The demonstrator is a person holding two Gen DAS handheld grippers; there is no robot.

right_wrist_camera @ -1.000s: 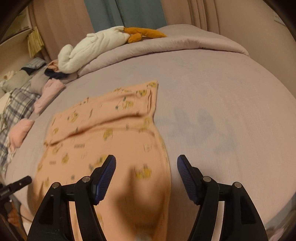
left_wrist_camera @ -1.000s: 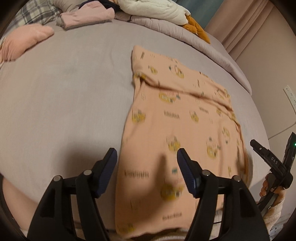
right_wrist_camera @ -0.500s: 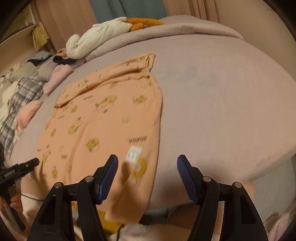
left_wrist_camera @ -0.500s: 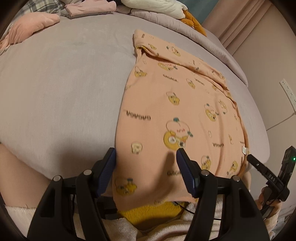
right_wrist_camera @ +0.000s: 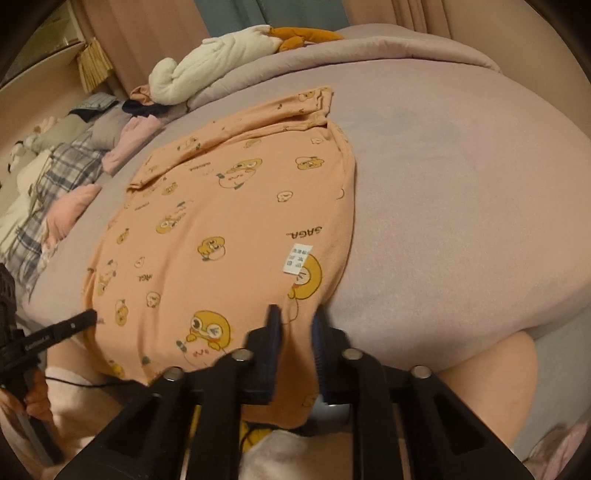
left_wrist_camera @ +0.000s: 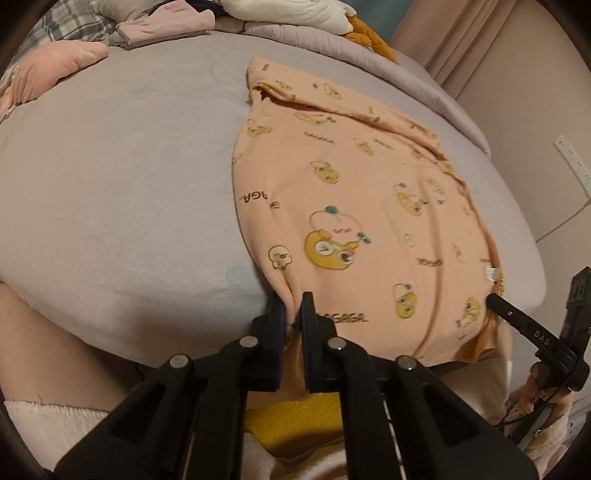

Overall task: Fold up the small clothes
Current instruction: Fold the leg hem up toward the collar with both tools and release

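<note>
An orange garment (left_wrist_camera: pixel 351 206) printed with yellow ducks lies spread flat on the grey bed (left_wrist_camera: pixel 129 184), its near hem hanging over the bed's front edge. My left gripper (left_wrist_camera: pixel 291 306) is shut on the hem's near left corner, with a fold of cloth pinched between the pads. In the right wrist view the same garment (right_wrist_camera: pixel 229 229) shows a white care label. My right gripper (right_wrist_camera: pixel 295 321) is at the near right corner. Its jaws are closing, and the cloth is pressed between them. Each gripper shows at the edge of the other's view.
At the back of the bed (right_wrist_camera: pixel 461 203) lie folded pink clothes (left_wrist_camera: pixel 162 26), a white bundle (right_wrist_camera: pixel 207 70) and an orange plush (right_wrist_camera: pixel 306 35). A plaid cloth (right_wrist_camera: pixel 55 184) lies far left. A person's bare legs (left_wrist_camera: pixel 55 362) stand at the bed's front edge.
Both grippers came down and back to the garment's near hem, and both went from wide open to shut on its corners.
</note>
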